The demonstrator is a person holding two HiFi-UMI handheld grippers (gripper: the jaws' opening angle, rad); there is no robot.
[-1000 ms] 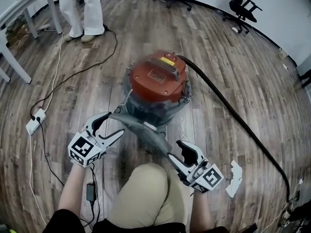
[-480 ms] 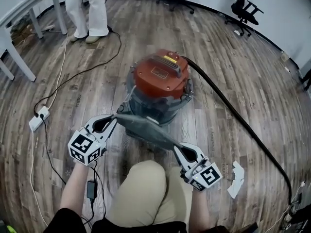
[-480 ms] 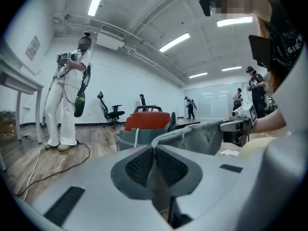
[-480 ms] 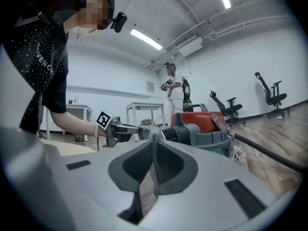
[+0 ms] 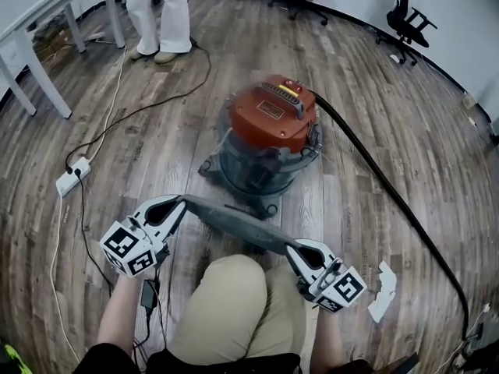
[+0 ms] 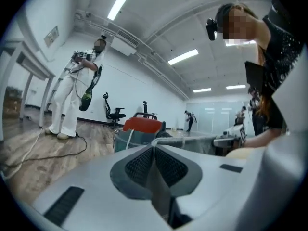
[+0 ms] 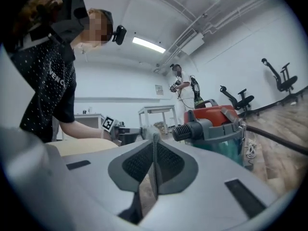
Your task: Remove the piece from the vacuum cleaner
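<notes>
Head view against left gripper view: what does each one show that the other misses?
Only the head view: the white power strip and the torn white scrap. Only the left gripper view: the ceiling lights and the far glass wall. Both: the orange vacuum cleaner, the grey piece, the standing person in white.

A round canister vacuum cleaner (image 5: 269, 131) with an orange-red lid and a grey drum stands upright on the wooden floor (image 5: 156, 115). A black hose (image 5: 374, 178) trails from its right side. A long, flat grey plastic piece (image 5: 234, 220) slants just in front of its base.
</notes>
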